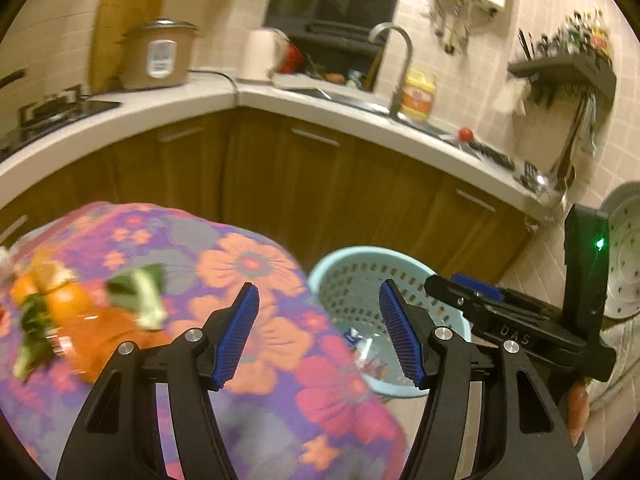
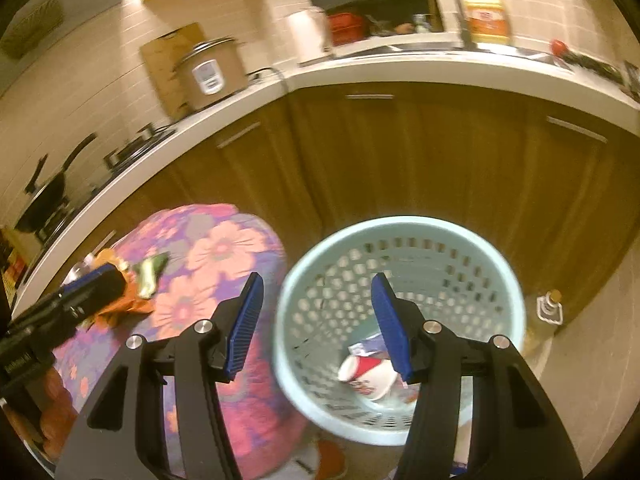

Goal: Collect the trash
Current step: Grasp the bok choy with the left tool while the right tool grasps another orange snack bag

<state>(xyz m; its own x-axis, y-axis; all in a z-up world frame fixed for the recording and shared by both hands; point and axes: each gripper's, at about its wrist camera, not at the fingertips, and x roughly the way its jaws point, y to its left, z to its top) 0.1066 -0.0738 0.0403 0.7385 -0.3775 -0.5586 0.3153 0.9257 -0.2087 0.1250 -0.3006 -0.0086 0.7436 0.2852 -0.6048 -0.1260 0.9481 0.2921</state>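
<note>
Trash: peels [image 1: 60,300] and greens [image 1: 140,296] lying on flowered table [image 1: 256,264].
Basket [image 2: 400,232]: on floor beside table; holds paper cup [image 2: 368,376], wrappers.
Left tongs [image 1: 320,332]: spread apart, holding nothing.
Right tongs [image 2: 316,328]: spread apart over basket, holding nothing.

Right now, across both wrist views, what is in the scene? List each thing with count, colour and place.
Waste basket: one, pale blue, perforated, on the floor beside the table.
Paper cup: one, white and red, lying inside the basket with wrappers.
Tablecloth: one, purple with pink flowers, covering the table.
Vegetable scraps: a few, green, on the tablecloth.
Orange peels: a small pile, orange, at the table's left.
Rice cooker: one, brown, on the counter.
Cutting board: one, wooden, leaning behind the cooker.
Faucet: one, metal, at the sink.
Oil jug: one, yellow, by the faucet.
Left gripper: open, empty, above the table edge.
Right gripper: open, empty, above the basket.
</note>
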